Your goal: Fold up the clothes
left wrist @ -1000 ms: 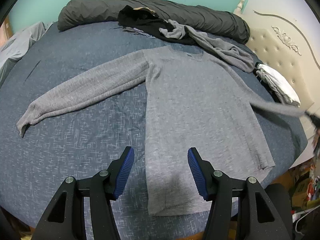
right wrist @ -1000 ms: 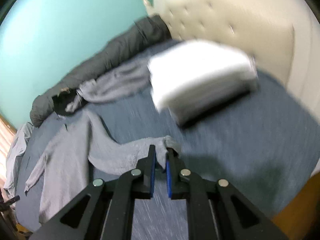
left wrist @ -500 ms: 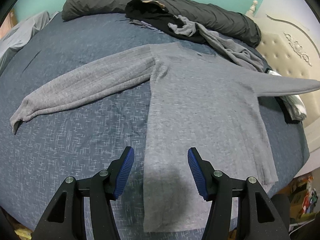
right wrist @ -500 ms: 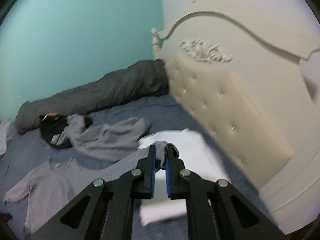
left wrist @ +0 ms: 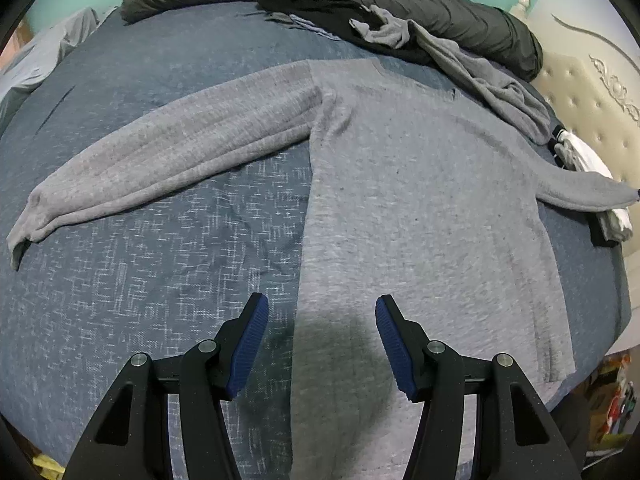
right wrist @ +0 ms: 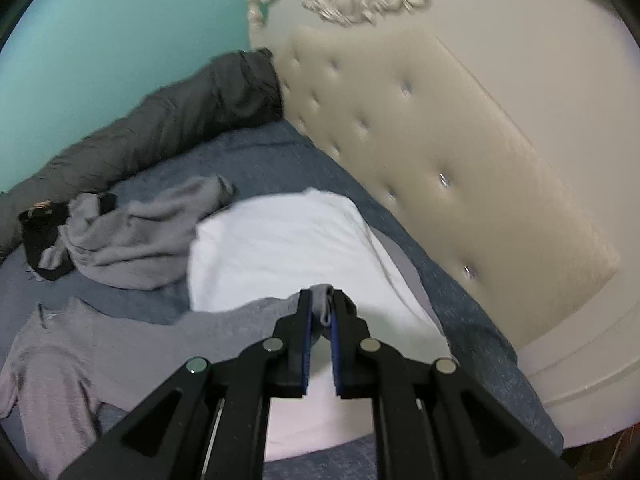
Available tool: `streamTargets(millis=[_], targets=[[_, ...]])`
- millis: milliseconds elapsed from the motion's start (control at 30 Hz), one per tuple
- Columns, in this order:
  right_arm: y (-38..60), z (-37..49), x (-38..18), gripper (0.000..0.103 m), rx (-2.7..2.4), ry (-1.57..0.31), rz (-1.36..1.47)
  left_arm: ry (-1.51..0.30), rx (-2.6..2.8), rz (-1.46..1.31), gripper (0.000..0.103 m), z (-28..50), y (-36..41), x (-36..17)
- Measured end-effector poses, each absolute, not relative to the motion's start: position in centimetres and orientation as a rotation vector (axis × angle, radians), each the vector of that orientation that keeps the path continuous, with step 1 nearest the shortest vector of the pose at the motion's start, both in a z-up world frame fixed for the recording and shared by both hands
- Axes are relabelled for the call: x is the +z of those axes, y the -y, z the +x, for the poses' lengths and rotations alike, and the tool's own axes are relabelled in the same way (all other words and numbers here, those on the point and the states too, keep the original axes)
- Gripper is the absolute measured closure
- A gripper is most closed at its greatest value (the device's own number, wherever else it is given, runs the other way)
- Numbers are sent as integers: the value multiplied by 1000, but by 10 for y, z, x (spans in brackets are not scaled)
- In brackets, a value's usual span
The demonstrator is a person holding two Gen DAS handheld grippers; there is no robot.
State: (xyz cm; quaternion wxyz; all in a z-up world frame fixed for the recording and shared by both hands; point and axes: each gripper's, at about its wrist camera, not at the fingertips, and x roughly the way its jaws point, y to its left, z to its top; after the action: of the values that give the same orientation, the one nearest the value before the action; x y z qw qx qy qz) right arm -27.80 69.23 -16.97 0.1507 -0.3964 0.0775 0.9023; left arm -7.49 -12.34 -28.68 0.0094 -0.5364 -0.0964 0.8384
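A grey long-sleeved sweater point(left wrist: 420, 200) lies flat on the blue bedspread point(left wrist: 140, 280), its left sleeve point(left wrist: 168, 152) stretched out to the left. My left gripper point(left wrist: 318, 312) hangs open just above the sweater's lower left hem, nothing between its fingers. The right sleeve point(left wrist: 588, 190) is pulled out to the right, lifted over a white folded stack point(left wrist: 588, 160). In the right wrist view my right gripper point(right wrist: 321, 308) is shut on that sleeve's cuff point(right wrist: 322, 300), held above the white stack point(right wrist: 288, 248).
A dark rolled duvet point(left wrist: 400, 4) lies along the far edge by the teal wall. A black garment point(left wrist: 312, 0) and a crumpled grey garment point(left wrist: 480, 72) sit in front of it. The cream tufted headboard point(right wrist: 440, 152) stands at the right.
My right gripper has carried the cuff outward and up over the white stack, drawing the sleeve straight. My left gripper has sunk closer to the sweater's hem.
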Motion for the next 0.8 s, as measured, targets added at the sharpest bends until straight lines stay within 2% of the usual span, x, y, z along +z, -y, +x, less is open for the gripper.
streamTargets(millis=[267, 467, 600, 800], targets=[[-715, -273, -190, 93, 2501, -240, -1168, 276, 2591, -1666, 43, -86, 107, -289], [-716, -243, -171, 87, 2500, -237, -1033, 282, 2590, -1635, 43, -84, 103, -277], [-695, -216, -158, 72, 2606, -348, -984, 294, 2598, -1608, 43, -76, 106, -264], [-614, -177, -168, 67, 2808, -495, -1089, 308, 2574, -1639, 43, -54, 116, -265]])
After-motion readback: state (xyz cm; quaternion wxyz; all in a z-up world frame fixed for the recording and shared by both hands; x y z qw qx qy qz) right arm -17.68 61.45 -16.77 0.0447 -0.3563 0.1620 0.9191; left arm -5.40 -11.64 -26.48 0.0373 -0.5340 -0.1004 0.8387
